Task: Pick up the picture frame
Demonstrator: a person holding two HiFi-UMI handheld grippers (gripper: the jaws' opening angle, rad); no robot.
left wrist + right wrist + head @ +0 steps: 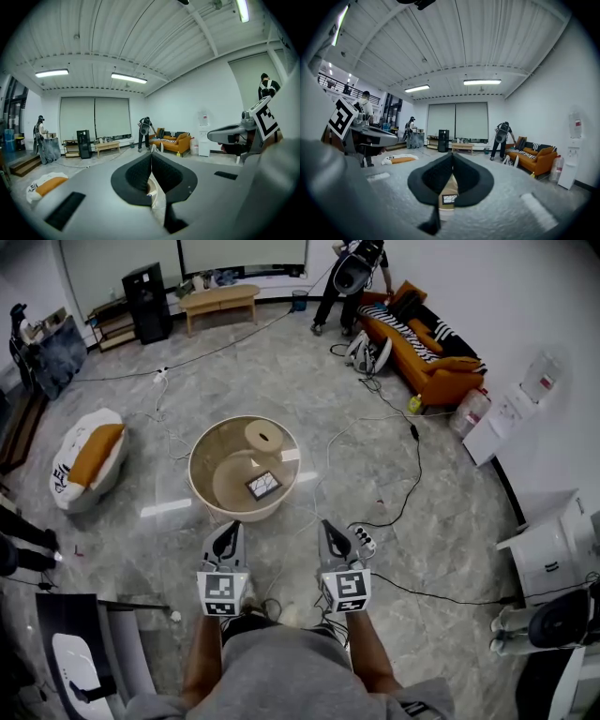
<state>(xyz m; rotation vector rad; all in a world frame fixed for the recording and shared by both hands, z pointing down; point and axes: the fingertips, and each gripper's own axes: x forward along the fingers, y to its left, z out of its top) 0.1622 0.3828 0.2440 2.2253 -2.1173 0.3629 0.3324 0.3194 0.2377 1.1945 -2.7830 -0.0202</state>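
A small dark picture frame (263,486) lies on the lower shelf of a round beige table (202,486) in the middle of the floor. It shows again as a small frame (450,198) between the right gripper's jaws in the right gripper view. My left gripper (227,536) and right gripper (334,535) hover side by side, nearer to me than the table, both pointing toward it. Both are shut with nothing between their jaws. The left gripper (151,164) shows its pads touching, and so does the right gripper (452,165).
A beanbag with an orange cushion (86,457) lies at left. An orange sofa (424,345) and a person (349,277) stand at the back right. Cables (403,479) run across the marble floor. White cabinets (555,547) line the right wall. A wooden bench (219,300) sits far back.
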